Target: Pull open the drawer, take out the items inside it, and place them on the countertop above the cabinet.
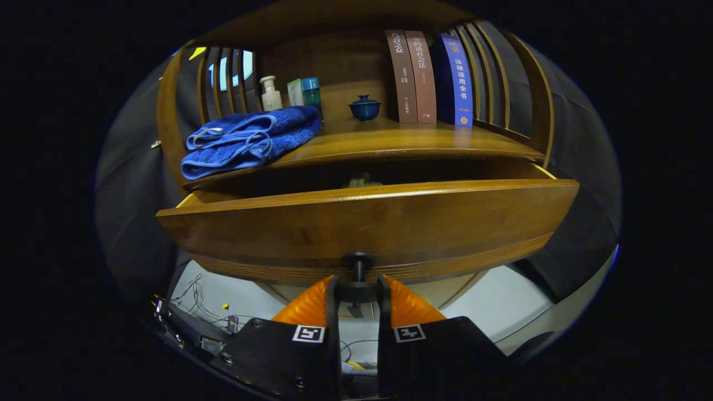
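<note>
Pinching the drawer's knob (357, 277), the hand-held gripper (357, 292) holds the drawer (367, 228) partly open.

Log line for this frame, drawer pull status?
phase: pulling drawer | gripper: shut on knob | drawer: partly open | item inside: unclear | countertop: towel, books

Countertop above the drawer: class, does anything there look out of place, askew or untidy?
The blue towel is loosely bunched, and its corner hangs over the countertop's front left edge. The books, lidded cup, bottle and box stand upright. The gripper is shut on the knob of the partly open drawer.
</note>
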